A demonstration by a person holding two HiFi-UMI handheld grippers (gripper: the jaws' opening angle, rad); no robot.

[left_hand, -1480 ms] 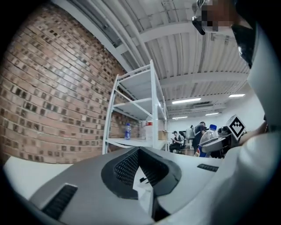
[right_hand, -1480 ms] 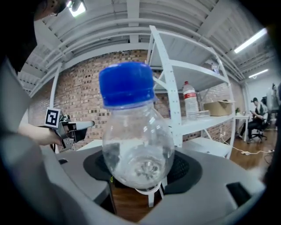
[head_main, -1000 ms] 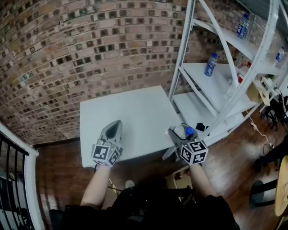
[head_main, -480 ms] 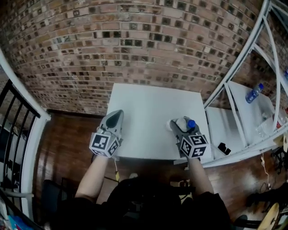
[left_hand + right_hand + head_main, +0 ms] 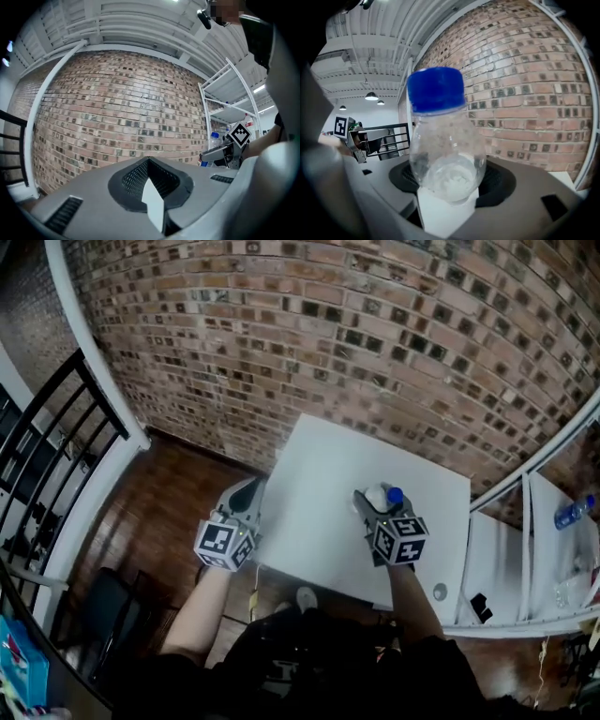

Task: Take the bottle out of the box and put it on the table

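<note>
A clear plastic bottle [image 5: 379, 496] with a blue cap stands upright between the jaws of my right gripper [image 5: 371, 501], which is shut on it above the white table [image 5: 347, 446]. In the right gripper view the bottle [image 5: 443, 150] fills the middle, its lower body pressed between the pads. My left gripper [image 5: 249, 491] hovers at the table's left edge, jaws together and holding nothing. Its closed tips [image 5: 149, 164] point at the brick wall. No box is in view.
A brick wall [image 5: 375, 334] runs behind the table. A white shelf rack [image 5: 525, 521] stands to the right, with another bottle [image 5: 570, 513] on it. A black railing [image 5: 56, 456] and a wooden floor lie to the left. A small round object [image 5: 441, 592] sits at the table's near right corner.
Both grippers have swung to the left, away from the shelf rack, and now sit over the table. The bottle has stayed in the right gripper throughout.
</note>
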